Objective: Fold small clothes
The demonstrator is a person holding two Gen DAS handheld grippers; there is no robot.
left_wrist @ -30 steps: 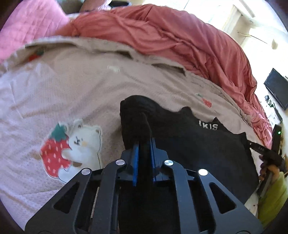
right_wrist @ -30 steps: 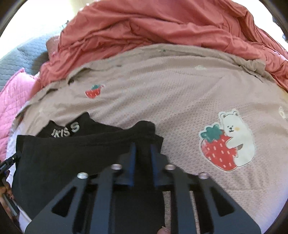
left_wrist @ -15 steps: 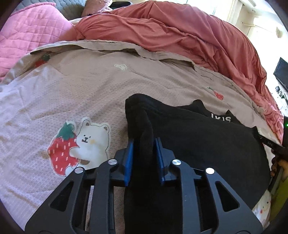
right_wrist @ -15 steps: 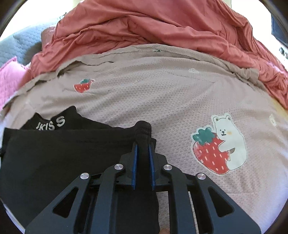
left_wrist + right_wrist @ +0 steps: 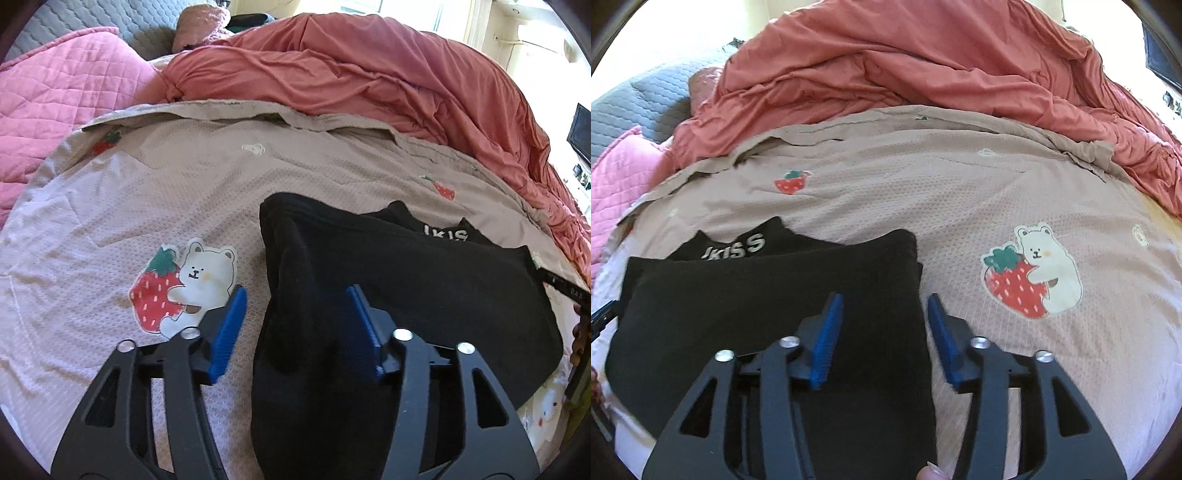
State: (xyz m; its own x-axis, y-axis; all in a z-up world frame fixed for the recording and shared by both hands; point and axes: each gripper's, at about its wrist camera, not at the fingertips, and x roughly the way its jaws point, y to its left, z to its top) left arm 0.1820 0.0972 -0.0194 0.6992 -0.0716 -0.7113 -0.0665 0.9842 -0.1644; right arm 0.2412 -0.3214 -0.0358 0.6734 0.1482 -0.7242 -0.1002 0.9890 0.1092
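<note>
Black garment (image 5: 424,280) lies on strawberry-print bedsheet (image 5: 184,192).

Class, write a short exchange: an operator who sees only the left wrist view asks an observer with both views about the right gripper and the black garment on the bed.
Operator: My left gripper is open, with a raised ridge of the black garment between its fingers. Is the right gripper gripping anything?
Observer: No. The right gripper is open, its blue pads apart and straddling the garment's edge on the side of the bear print.
Operator: I can read only part of the white lettering. What does it say?
Observer: In the right wrist view it reads KISS after a partial stroke, on the piece that pokes out beyond the folded layer.
</note>
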